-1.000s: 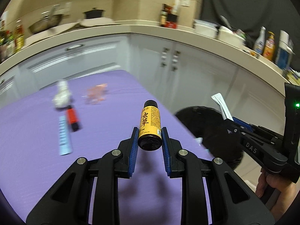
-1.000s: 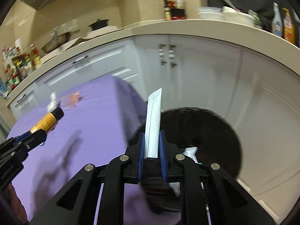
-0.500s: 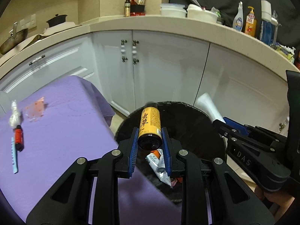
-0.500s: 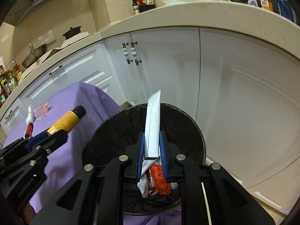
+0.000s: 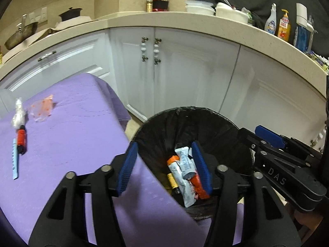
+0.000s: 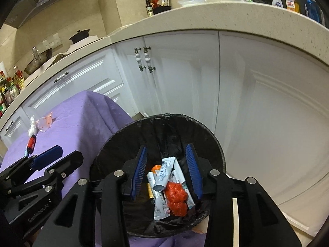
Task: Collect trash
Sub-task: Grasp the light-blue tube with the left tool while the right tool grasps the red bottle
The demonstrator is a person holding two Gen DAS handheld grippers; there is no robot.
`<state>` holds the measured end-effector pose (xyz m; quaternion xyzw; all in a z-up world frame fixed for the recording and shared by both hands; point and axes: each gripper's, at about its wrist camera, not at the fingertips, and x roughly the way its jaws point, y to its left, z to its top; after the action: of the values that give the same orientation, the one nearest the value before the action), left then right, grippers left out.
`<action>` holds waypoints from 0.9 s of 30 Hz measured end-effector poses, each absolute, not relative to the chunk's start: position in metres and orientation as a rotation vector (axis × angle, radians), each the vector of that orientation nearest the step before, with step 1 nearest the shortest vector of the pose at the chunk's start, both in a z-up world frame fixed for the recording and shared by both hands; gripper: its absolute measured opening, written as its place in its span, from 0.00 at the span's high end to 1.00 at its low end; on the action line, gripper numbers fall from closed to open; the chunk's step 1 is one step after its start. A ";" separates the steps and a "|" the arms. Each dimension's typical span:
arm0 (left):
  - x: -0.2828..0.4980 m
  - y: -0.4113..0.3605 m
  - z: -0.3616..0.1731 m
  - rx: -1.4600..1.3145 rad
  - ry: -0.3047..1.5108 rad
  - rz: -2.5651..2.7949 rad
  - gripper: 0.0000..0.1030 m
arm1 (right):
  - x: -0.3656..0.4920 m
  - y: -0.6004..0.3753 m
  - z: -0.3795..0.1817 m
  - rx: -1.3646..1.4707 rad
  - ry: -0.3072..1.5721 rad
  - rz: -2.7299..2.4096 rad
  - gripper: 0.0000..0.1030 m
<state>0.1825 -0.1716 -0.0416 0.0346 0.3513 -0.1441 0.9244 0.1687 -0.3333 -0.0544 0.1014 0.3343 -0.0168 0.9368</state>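
Observation:
A round bin with a black liner (image 5: pixel 207 123) (image 6: pixel 127 138) stands on the floor beside the purple-covered table (image 5: pixel 67 148) (image 6: pixel 82 115). Inside lie the yellow bottle (image 5: pixel 172 180) (image 6: pixel 150 192), white wrappers (image 5: pixel 184 161) (image 6: pixel 163 171) and red wrappers (image 6: pixel 175 195). My left gripper (image 5: pixel 165 165) is open and empty over the bin's near left rim. My right gripper (image 6: pixel 167 171) is open and empty above the bin. On the table lie a white crumpled piece (image 5: pixel 18 115), a clear orange wrapper (image 5: pixel 42 110), a red and black item (image 5: pixel 21 139) and a blue strip (image 5: pixel 14 161).
White cabinets (image 5: pixel 185 72) under a beige counter (image 5: pixel 185 20) curve behind the bin. Bottles, bowls and a pan stand on the counter. The right gripper's body (image 5: pixel 287 164) shows at the right of the left wrist view.
Both grippers opened over the bin. The yellow bottle dropped from the left gripper and the white wrapper from the right; both now lie in the bin.

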 end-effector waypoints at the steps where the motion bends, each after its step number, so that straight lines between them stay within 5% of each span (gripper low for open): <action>1: 0.181 -0.166 -0.039 0.070 0.713 -0.284 0.46 | 0.167 -0.332 -0.053 0.206 0.680 -0.032 0.58; 14: 0.171 -0.064 -0.024 0.030 0.680 -0.044 0.35 | 0.180 -0.252 -0.038 0.141 0.673 0.119 0.57; 27: 0.191 0.051 -0.045 -0.053 0.776 0.227 0.35 | 0.201 -0.168 -0.035 0.061 0.692 0.282 0.56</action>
<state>0.1910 0.0507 -0.0449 -0.0258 0.3774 0.1106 0.9191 0.2006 -0.1683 -0.0354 0.0298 0.3382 0.1375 0.9305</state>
